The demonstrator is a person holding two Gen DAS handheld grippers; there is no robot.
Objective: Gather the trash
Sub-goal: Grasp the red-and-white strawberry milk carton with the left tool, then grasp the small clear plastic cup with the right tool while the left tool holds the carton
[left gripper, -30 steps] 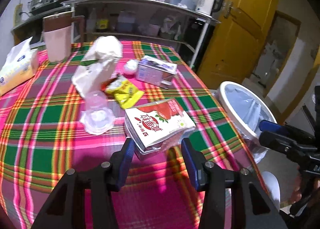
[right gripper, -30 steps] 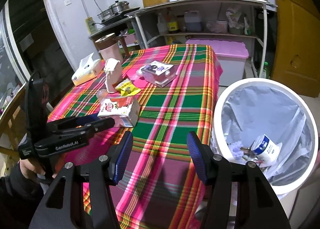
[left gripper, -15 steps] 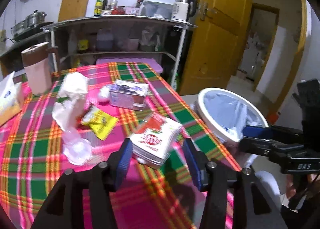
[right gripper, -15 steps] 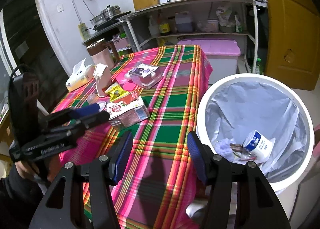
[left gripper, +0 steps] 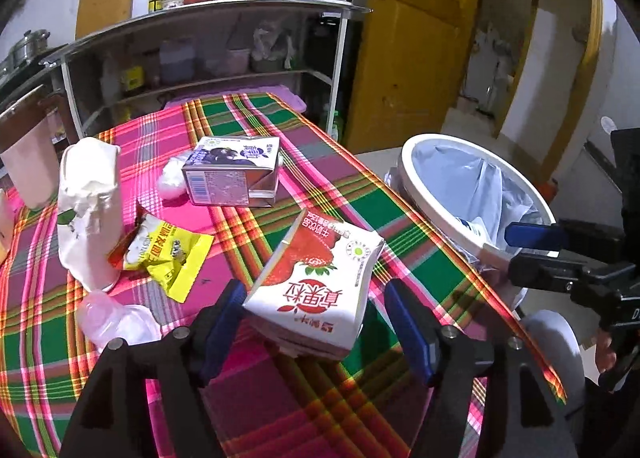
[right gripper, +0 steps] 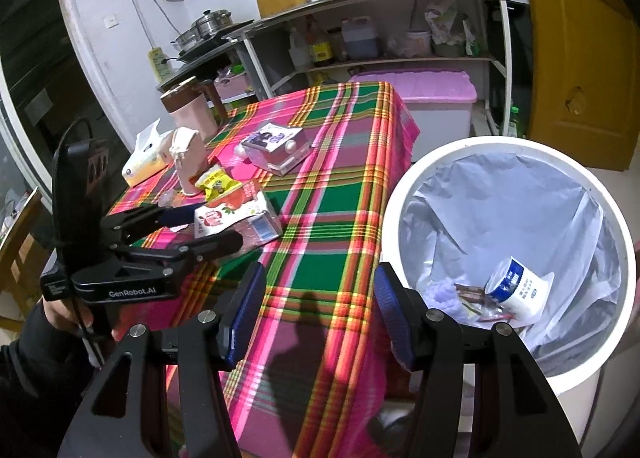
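Between the wide-open left gripper [left gripper: 314,324], a strawberry carton [left gripper: 316,282], seemingly ungripped.

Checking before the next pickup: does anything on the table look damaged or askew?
The strawberry carton between the left gripper fingers looks squashed and tilted. The white paper bag is crumpled, torn at its top.

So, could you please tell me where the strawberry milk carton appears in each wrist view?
Left wrist: strawberry milk carton, low centre, between the left hand-held gripper fingers.
Right wrist: carton, left of centre, at that gripper's tips.
Shared landmark: white trash bin, right of the carton.
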